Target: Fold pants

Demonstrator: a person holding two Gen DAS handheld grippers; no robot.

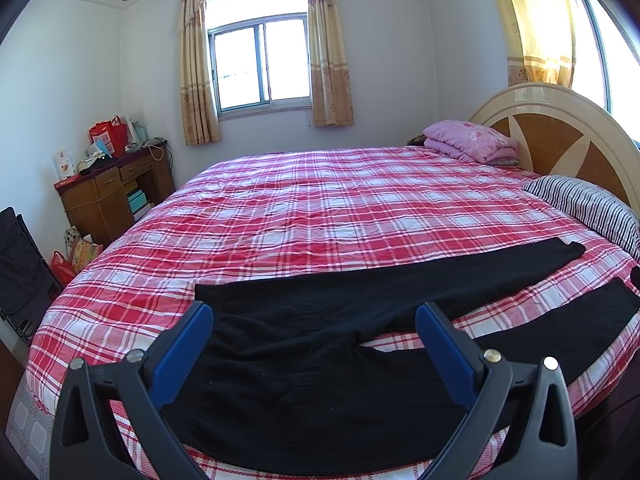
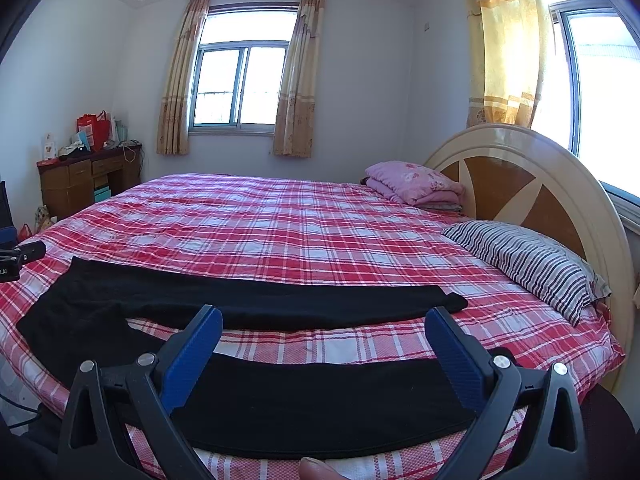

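Observation:
Black pants [image 1: 320, 380] lie flat on the red plaid bed [image 1: 320, 216], waist at the left and the two legs spread apart toward the right. My left gripper [image 1: 314, 312] hovers open above the waist and crotch area, its blue pads wide apart with nothing between them. In the right wrist view the pants [image 2: 312, 396] show both legs: the far leg [image 2: 280, 300] and the near leg under my right gripper [image 2: 322, 316], which is open and holds nothing. A fingertip [image 2: 320, 470] shows at the bottom edge.
A striped pillow [image 2: 524, 264] and a folded pink quilt [image 2: 416, 184] lie by the curved headboard [image 2: 532, 184] at the right. A cluttered wooden desk [image 1: 112, 192] stands against the left wall, with bags [image 1: 76, 256] on the floor. A part of the left tool [image 2: 20, 258] shows at the left edge.

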